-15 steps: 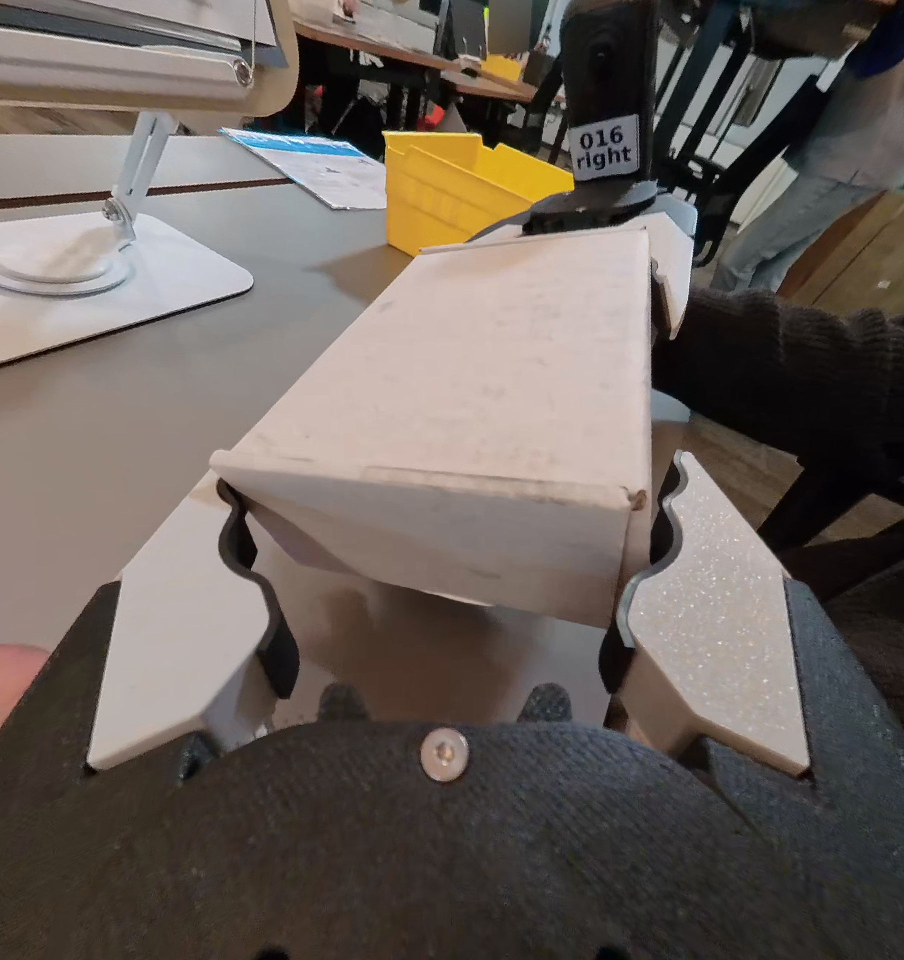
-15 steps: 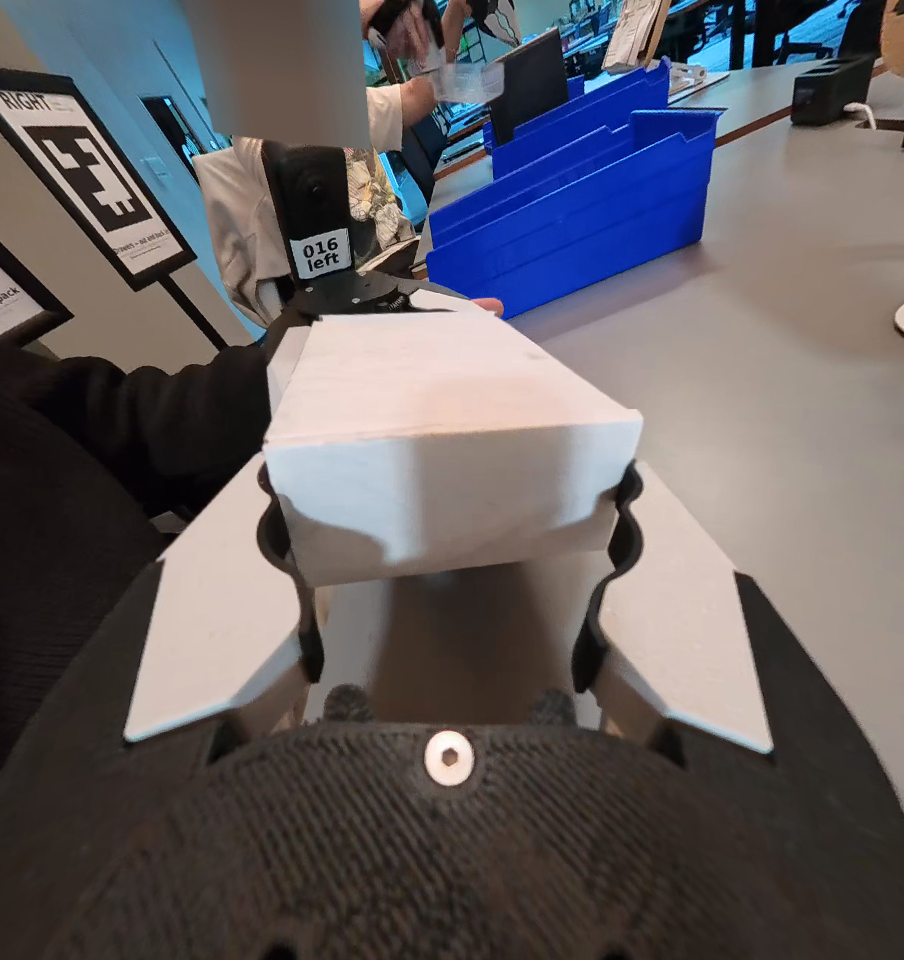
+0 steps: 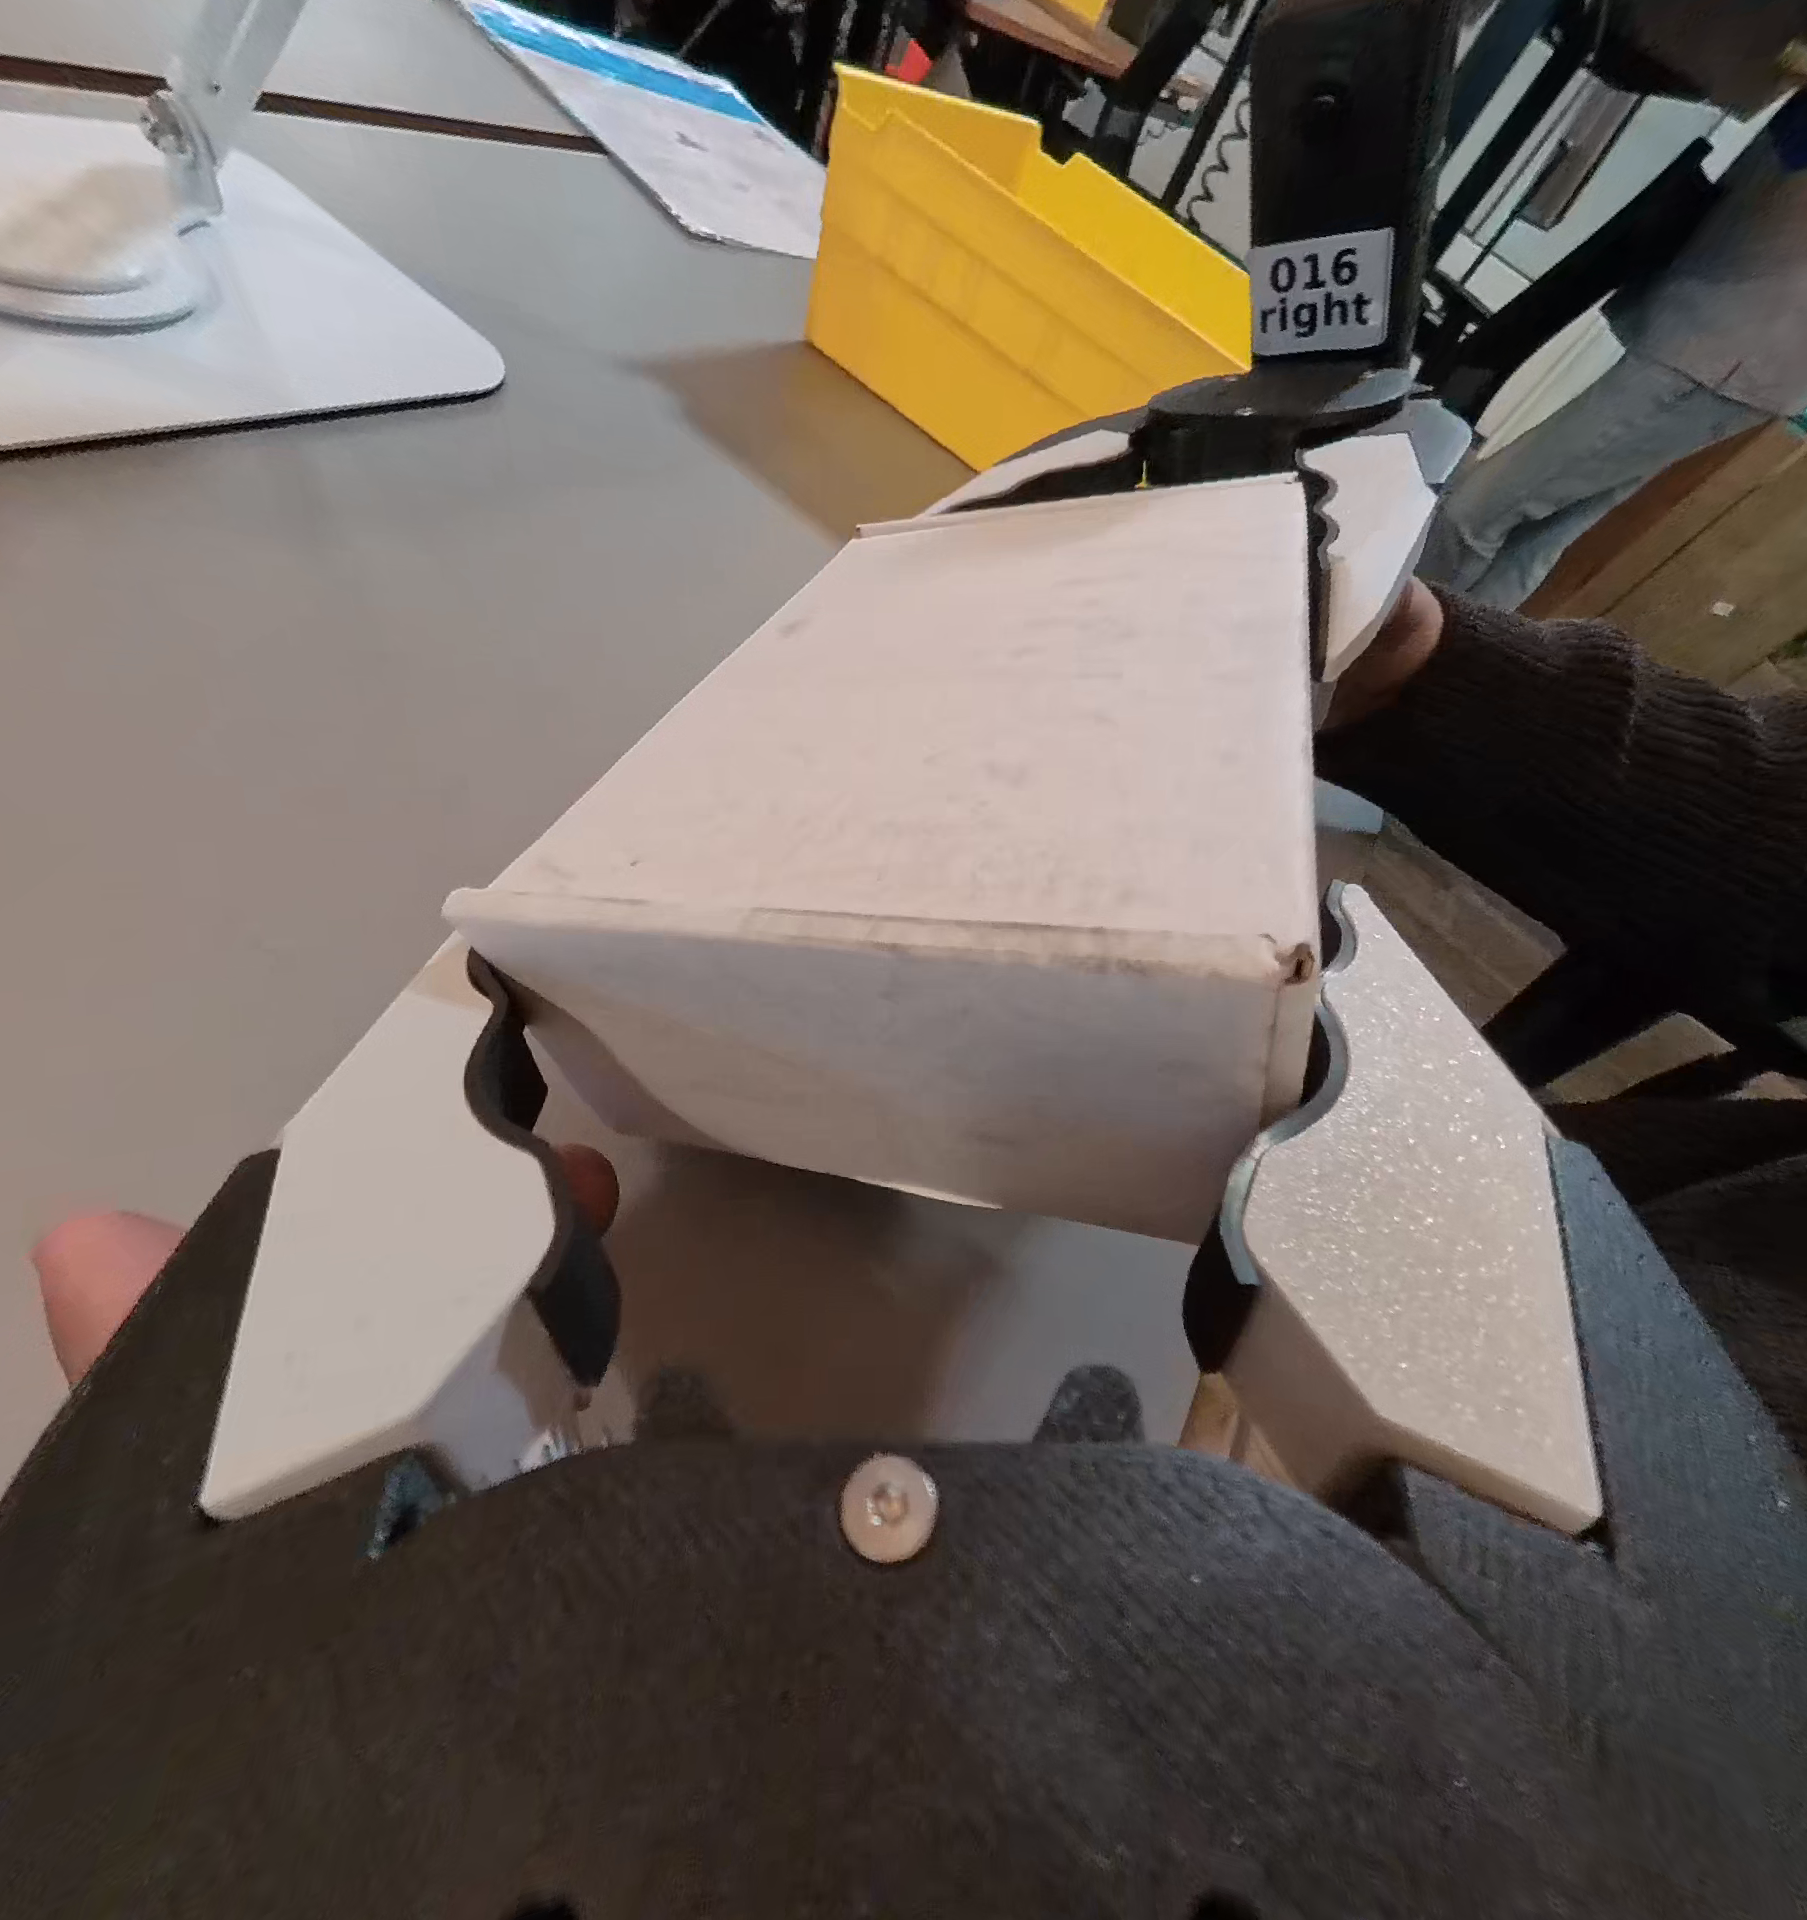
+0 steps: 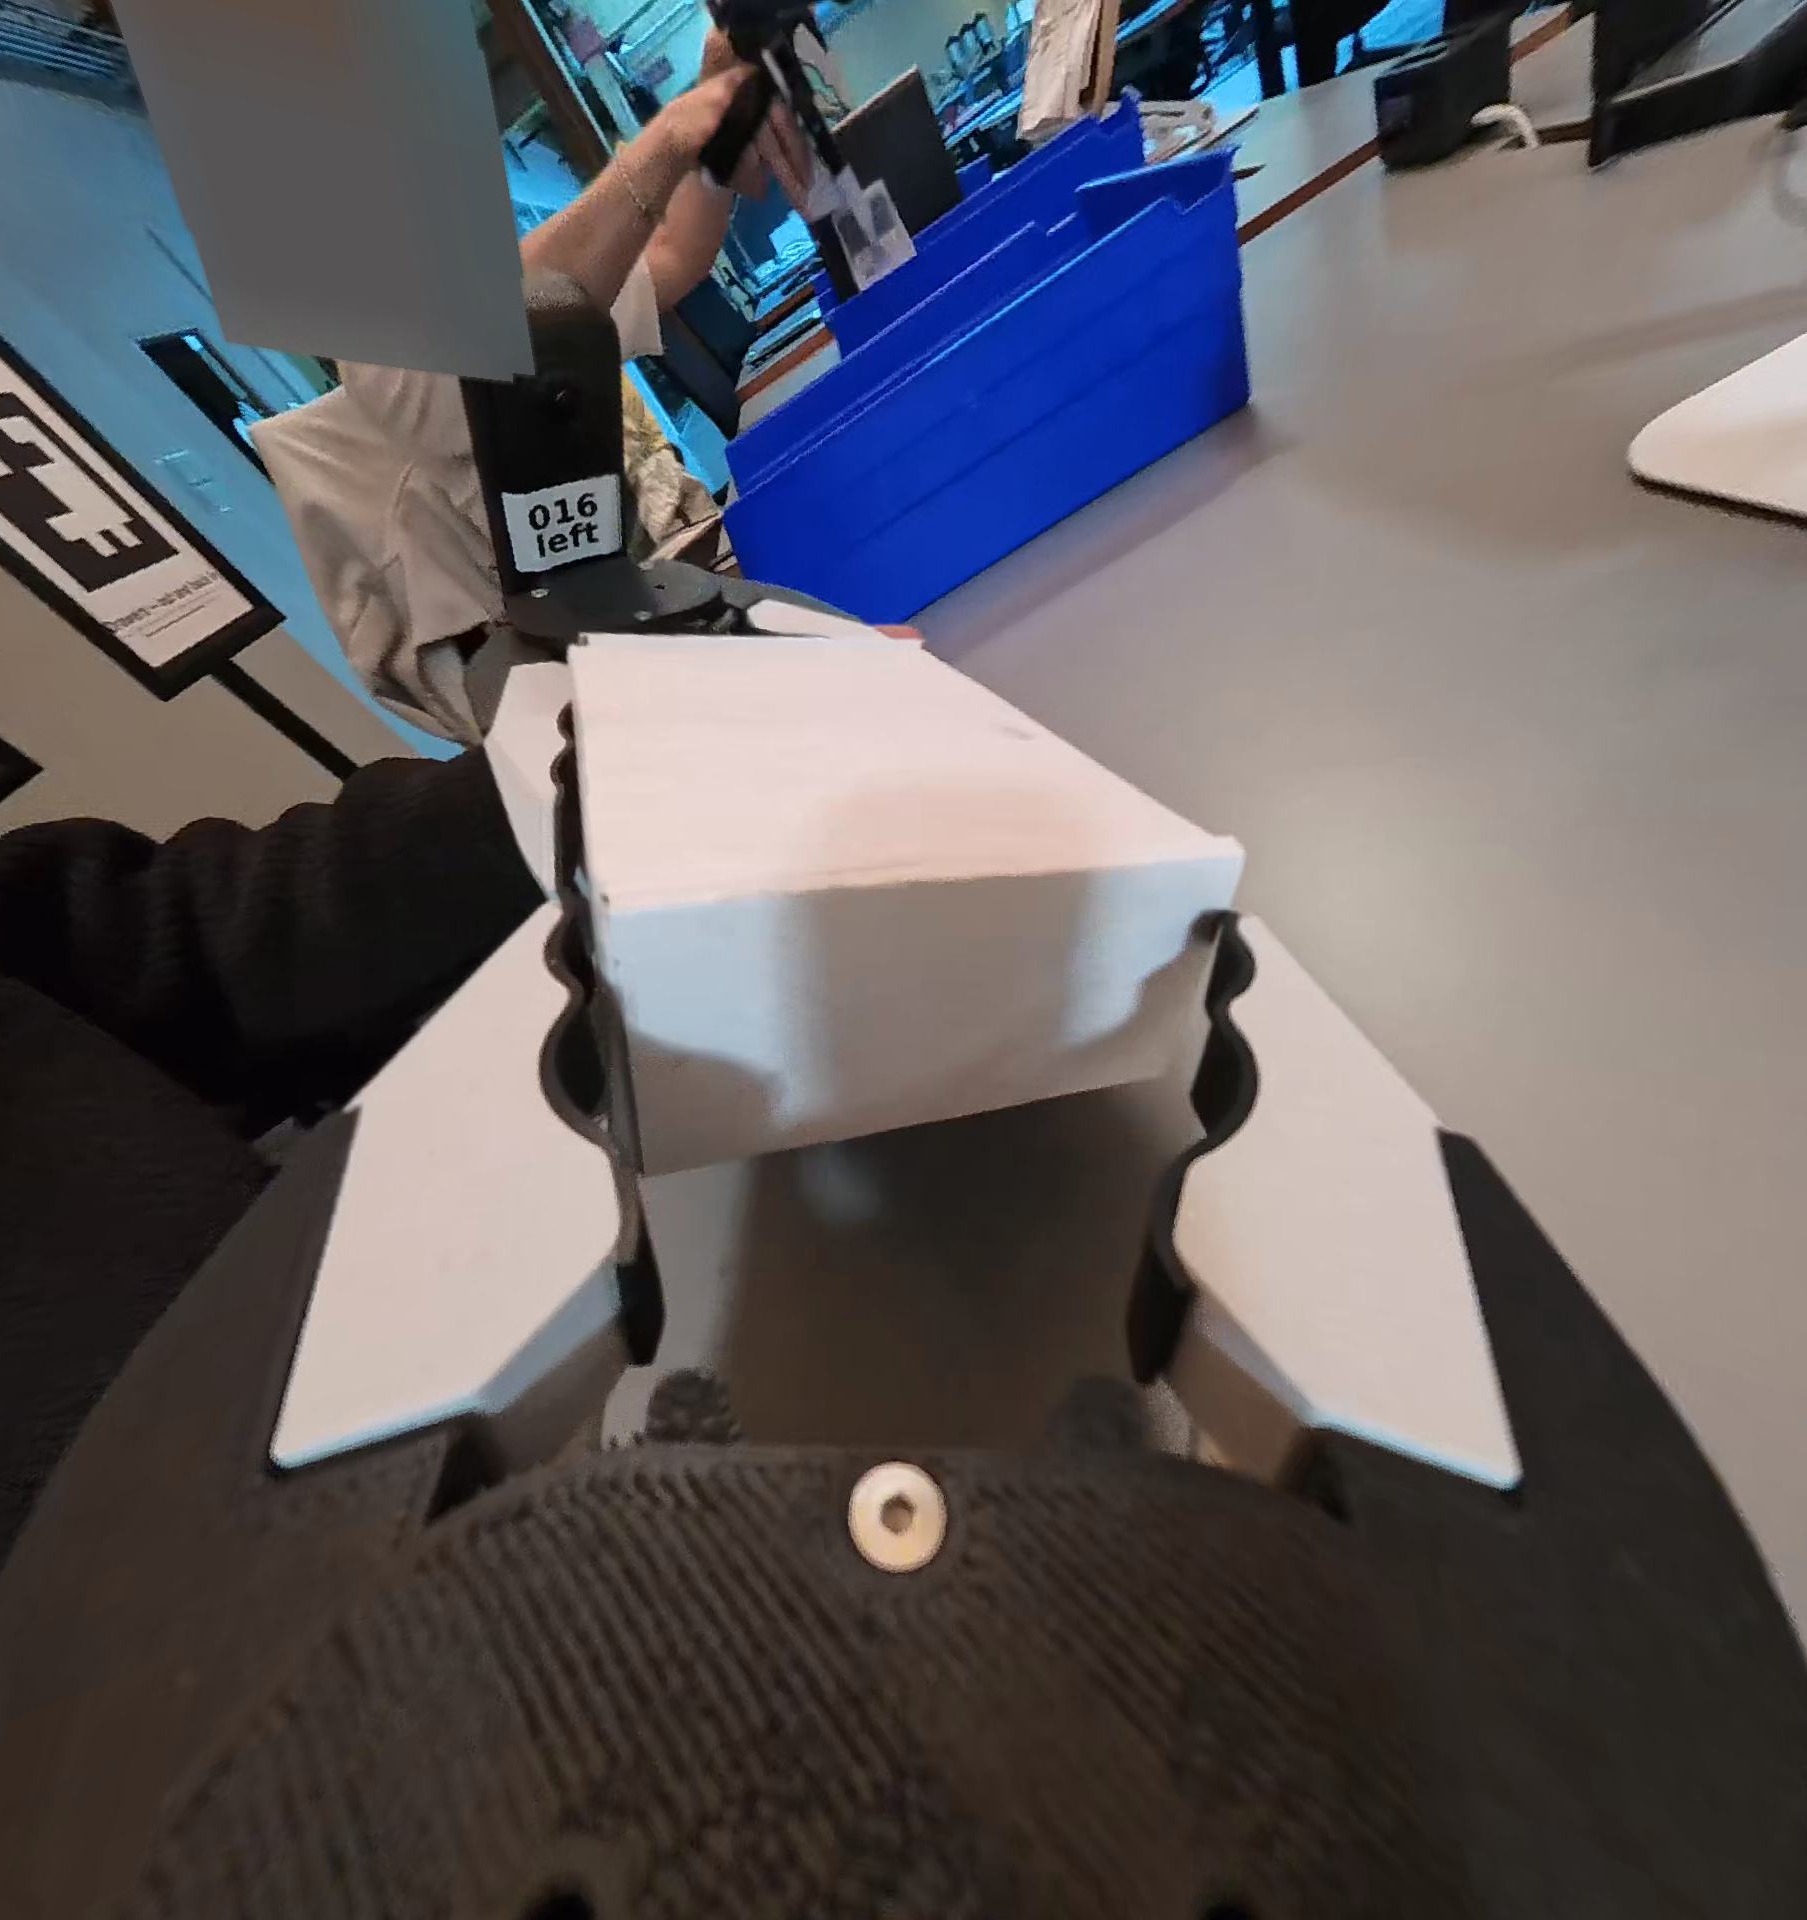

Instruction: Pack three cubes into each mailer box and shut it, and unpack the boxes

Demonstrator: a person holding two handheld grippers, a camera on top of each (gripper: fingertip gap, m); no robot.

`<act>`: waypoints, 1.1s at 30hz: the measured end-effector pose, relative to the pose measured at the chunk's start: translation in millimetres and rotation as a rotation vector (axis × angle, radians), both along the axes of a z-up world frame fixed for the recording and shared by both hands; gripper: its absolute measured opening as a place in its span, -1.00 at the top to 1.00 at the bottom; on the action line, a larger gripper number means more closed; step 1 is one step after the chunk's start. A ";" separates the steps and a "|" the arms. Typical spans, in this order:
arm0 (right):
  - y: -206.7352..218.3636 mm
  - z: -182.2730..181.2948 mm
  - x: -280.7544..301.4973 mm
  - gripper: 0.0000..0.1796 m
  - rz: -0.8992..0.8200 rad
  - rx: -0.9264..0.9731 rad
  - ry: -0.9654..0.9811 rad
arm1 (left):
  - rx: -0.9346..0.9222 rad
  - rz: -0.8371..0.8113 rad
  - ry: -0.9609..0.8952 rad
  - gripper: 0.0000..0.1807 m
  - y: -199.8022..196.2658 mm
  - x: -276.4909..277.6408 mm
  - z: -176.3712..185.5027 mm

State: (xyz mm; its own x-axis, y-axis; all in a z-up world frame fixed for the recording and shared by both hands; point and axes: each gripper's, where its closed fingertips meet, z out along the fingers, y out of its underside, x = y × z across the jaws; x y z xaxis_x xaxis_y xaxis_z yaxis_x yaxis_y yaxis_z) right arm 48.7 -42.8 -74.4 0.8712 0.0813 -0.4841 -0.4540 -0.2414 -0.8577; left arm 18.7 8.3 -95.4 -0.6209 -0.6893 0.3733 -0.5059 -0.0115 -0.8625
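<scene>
The closed white mailer box (image 3: 940, 862) sits mid-frame, lifted above the grey table (image 3: 307, 675), its two ends clamped by the left gripper (image 3: 899, 1049) and right gripper (image 4: 899, 1039). Since half a second ago it has tilted and swung toward the yellow bin (image 3: 982, 301), so it seems to be in transit, still shut.

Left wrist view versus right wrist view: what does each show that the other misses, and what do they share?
Only the left wrist view shows the yellow bin, a printed sheet and a white stand base. Only the right wrist view shows the blue bins and a framed marker sign. Both show the closed white box, clamped at opposite ends by the left hand-held gripper and right hand-held gripper, above the grey table.
</scene>
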 end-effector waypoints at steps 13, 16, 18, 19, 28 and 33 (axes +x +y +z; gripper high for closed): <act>-2.4 5.8 10.9 -0.44 -0.052 0.025 0.043 | -0.237 0.037 0.042 -0.60 19.7 6.5 10.1; 4.8 4.8 -3.3 -0.55 0.005 0.030 0.093 | -0.246 0.026 0.018 -0.60 16.1 5.4 16.1; 8.6 5.5 -10.6 -0.56 0.028 0.031 0.088 | -0.227 0.000 0.003 -0.60 11.0 2.2 16.7; 10.0 5.6 -13.9 -0.54 0.039 0.030 0.082 | -0.224 -0.014 0.001 -0.60 7.9 0.4 16.7; 8.6 15.1 -17.5 -0.44 0.065 0.044 0.041 | -0.234 -0.030 -0.020 -0.60 1.9 -0.8 20.5; 6.9 17.5 -20.0 -0.43 0.081 0.014 0.012 | -0.231 -0.031 -0.037 -0.60 1.2 -2.1 24.2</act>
State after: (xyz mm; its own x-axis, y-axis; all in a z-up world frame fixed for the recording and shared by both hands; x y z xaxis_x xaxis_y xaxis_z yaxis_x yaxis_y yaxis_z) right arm 28.7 -35.9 -57.0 0.8555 0.1580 -0.4931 -0.4440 -0.2659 -0.8556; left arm 16.6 9.5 -71.2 -0.6567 -0.5684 0.4956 -0.4773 -0.1955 -0.8567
